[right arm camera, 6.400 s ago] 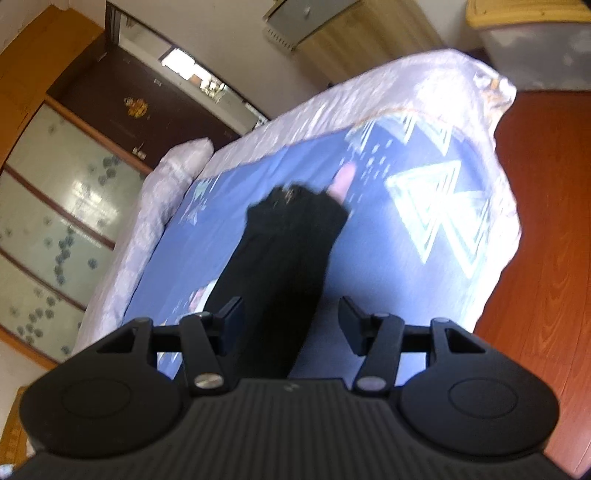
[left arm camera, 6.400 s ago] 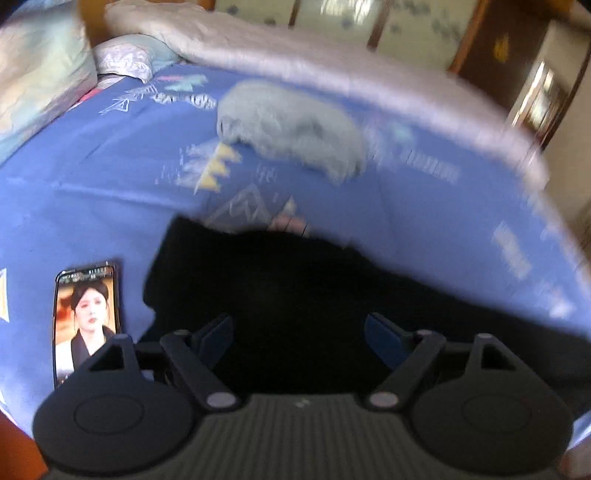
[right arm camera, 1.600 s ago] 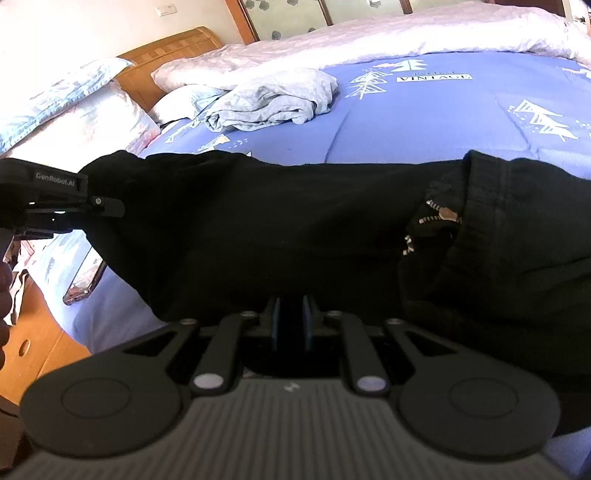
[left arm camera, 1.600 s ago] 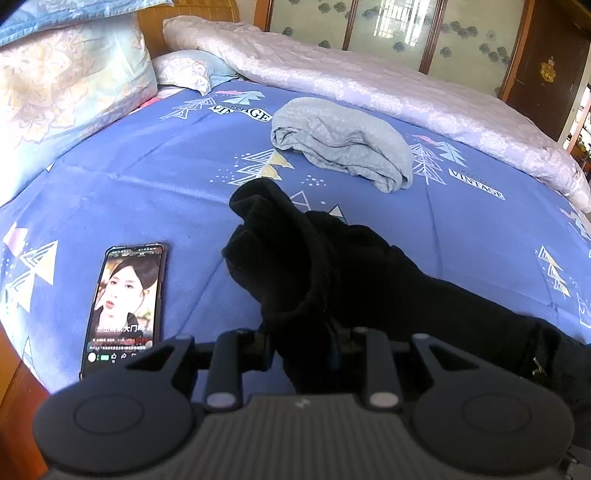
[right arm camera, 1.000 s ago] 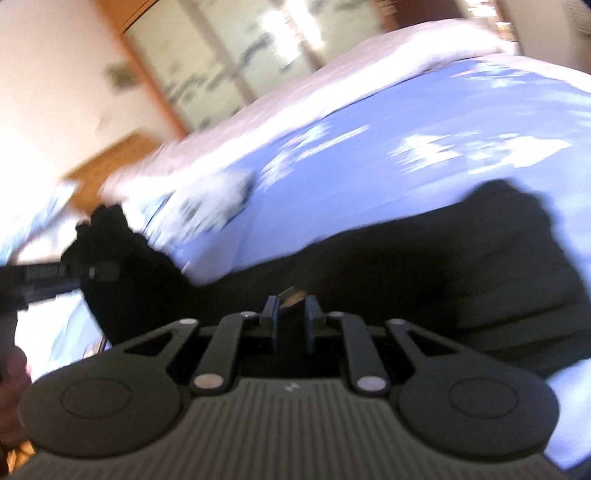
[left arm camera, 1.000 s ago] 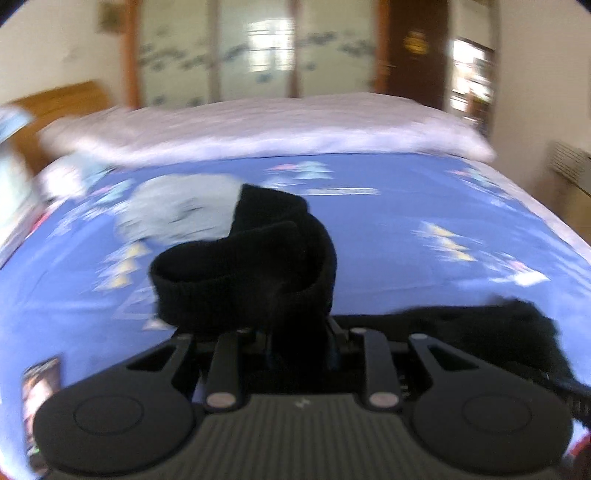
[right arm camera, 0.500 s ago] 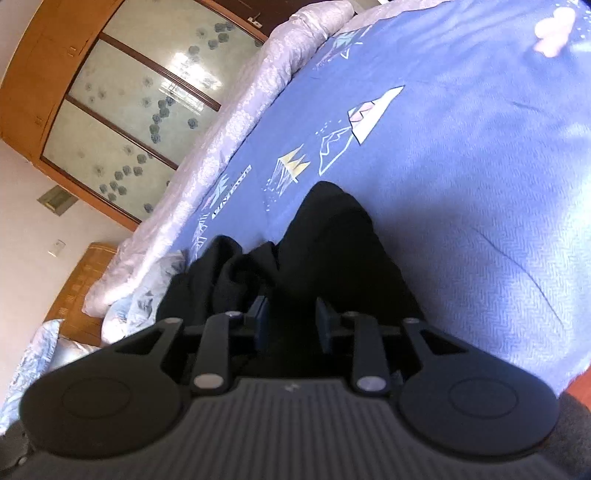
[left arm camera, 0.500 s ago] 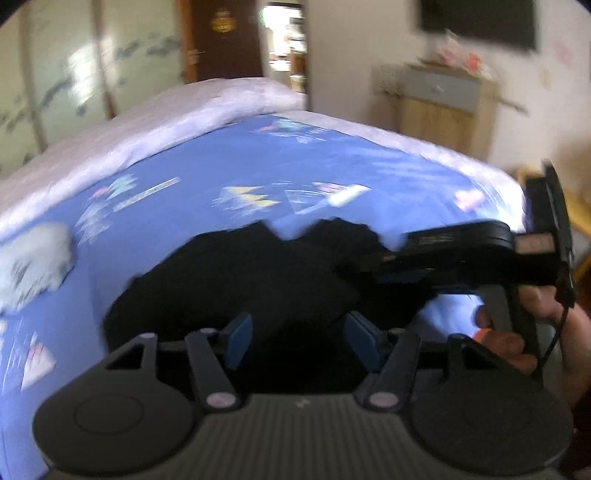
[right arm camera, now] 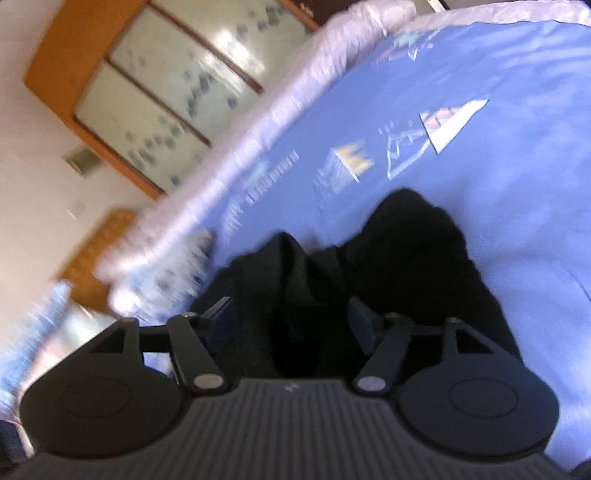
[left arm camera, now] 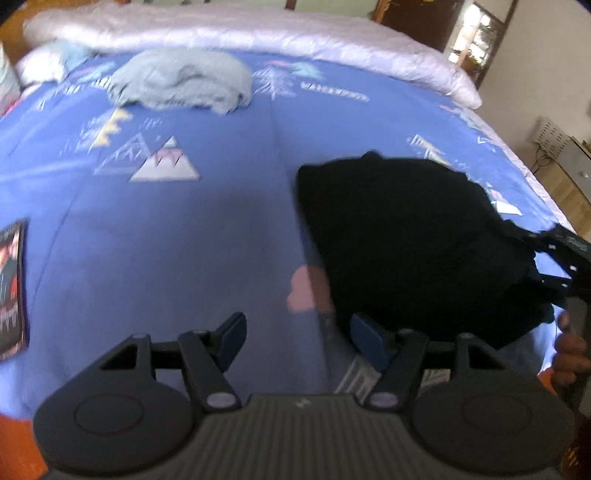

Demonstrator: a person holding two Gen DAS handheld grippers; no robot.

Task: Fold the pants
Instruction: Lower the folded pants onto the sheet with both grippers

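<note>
The black pants [left arm camera: 406,240] lie in a folded heap on the blue patterned bed sheet [left arm camera: 166,258], right of centre in the left wrist view. My left gripper [left arm camera: 299,332] hovers just left of their near edge. Its jaws are opening, with only bare sheet between them. The right gripper [left arm camera: 561,258] shows at the right edge of that view, at the pants' far side, with a hand [left arm camera: 569,350] below it. In the right wrist view my right gripper [right arm camera: 290,317] is low over the pants [right arm camera: 406,251]. Its jaws are opening; cloth lies between them, but the pads stand off it.
A crumpled grey garment [left arm camera: 181,85] lies at the back of the bed, before a rolled lilac quilt [left arm camera: 258,33]. A phone [left arm camera: 11,288] lies at the left edge. A wardrobe with frosted glass doors [right arm camera: 166,92] stands beyond the bed.
Both grippers, shut on the black pants a second ago, have let go. The pants now lie doubled over on the sheet. My left gripper has drawn back left, off the cloth.
</note>
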